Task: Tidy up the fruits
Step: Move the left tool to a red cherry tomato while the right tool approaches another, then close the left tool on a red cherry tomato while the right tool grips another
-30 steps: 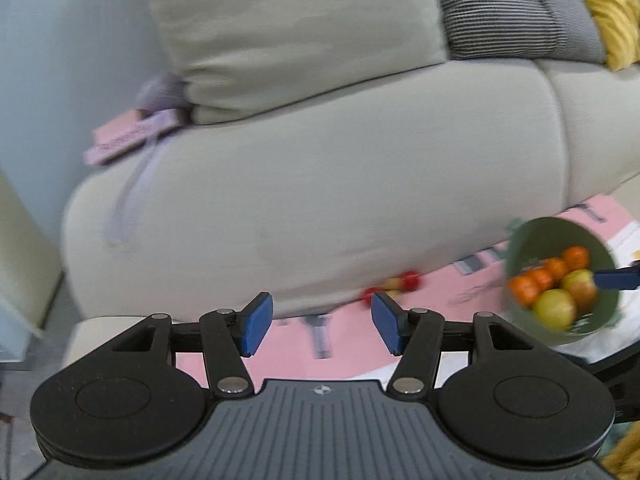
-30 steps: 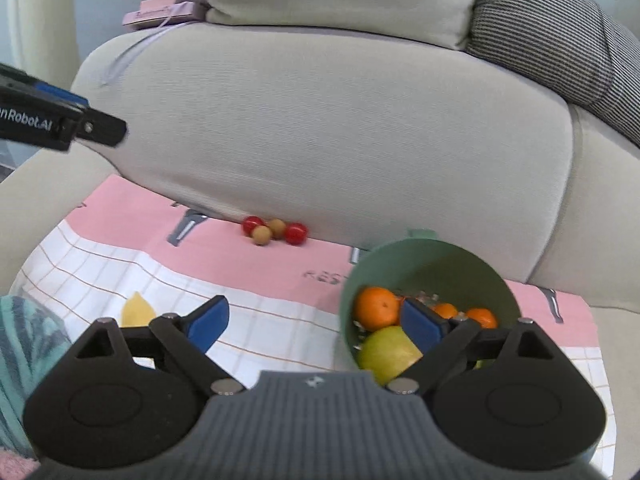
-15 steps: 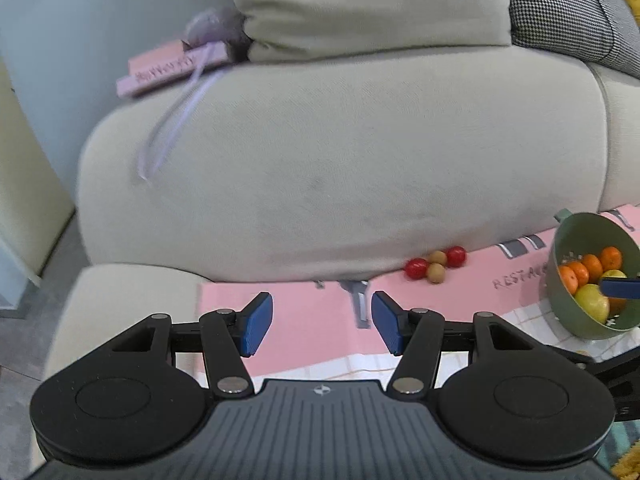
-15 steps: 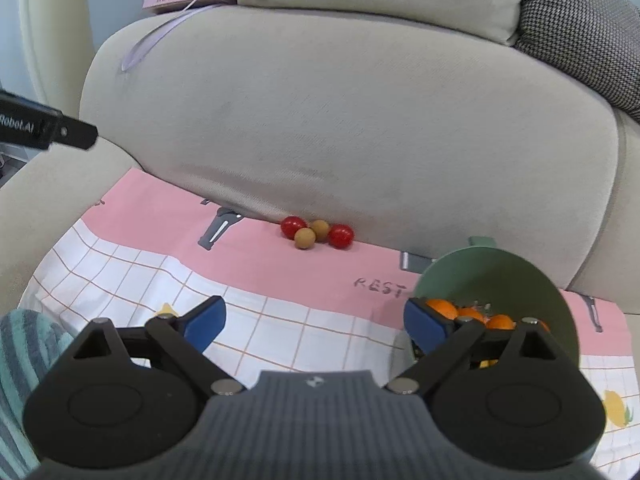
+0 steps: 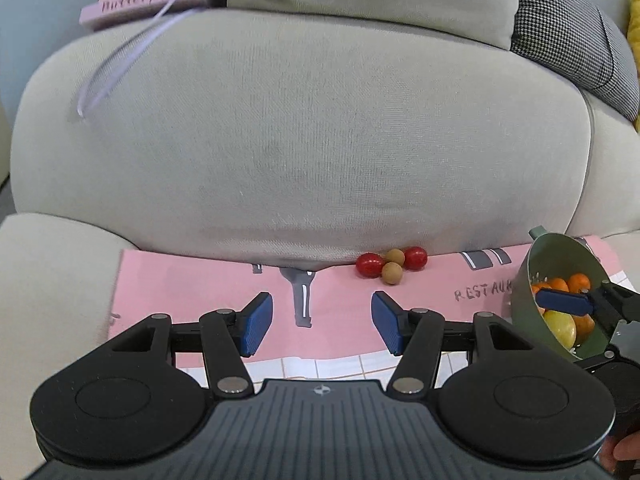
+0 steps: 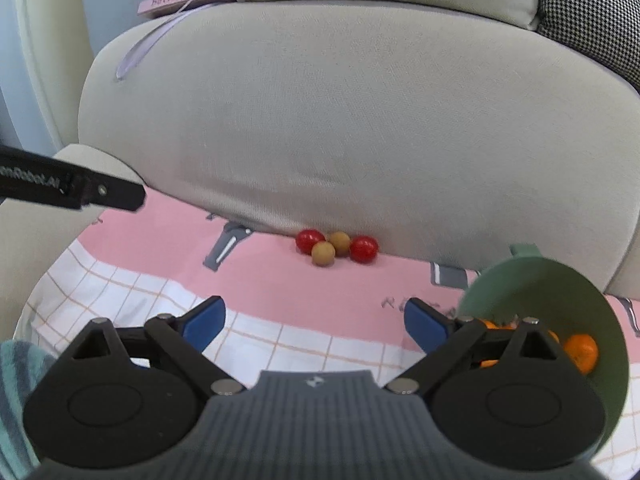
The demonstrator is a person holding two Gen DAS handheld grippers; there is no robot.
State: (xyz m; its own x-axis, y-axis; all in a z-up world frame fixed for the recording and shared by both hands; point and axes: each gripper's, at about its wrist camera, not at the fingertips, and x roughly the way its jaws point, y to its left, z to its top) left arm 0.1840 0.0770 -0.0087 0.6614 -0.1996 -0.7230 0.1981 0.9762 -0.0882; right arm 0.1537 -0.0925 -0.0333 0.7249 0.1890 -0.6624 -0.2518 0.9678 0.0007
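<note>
Two red cherry tomatoes and two small brown round fruits lie together on the pink cloth against the sofa back; they also show in the right wrist view as a cluster. A green bowl with oranges and a yellow-green fruit stands tilted at the right, its rim beside my right finger. My left gripper is open over the cloth, short of the cluster, nothing between its pads. My right gripper is open wide and empty, and one of its fingers crosses the bowl's mouth.
The pink and white checked cloth covers the seat. The beige sofa back rises right behind the fruits. A pink "Butterfly" box with a lilac ribbon sits on top, beside cushions. A teal striped fabric lies at lower left.
Both grippers have come down and closer to the cloth; the left one also rolled level. The small fruits now look larger and nearer. The bowl slid toward the right edge. Both jaws kept their width.
</note>
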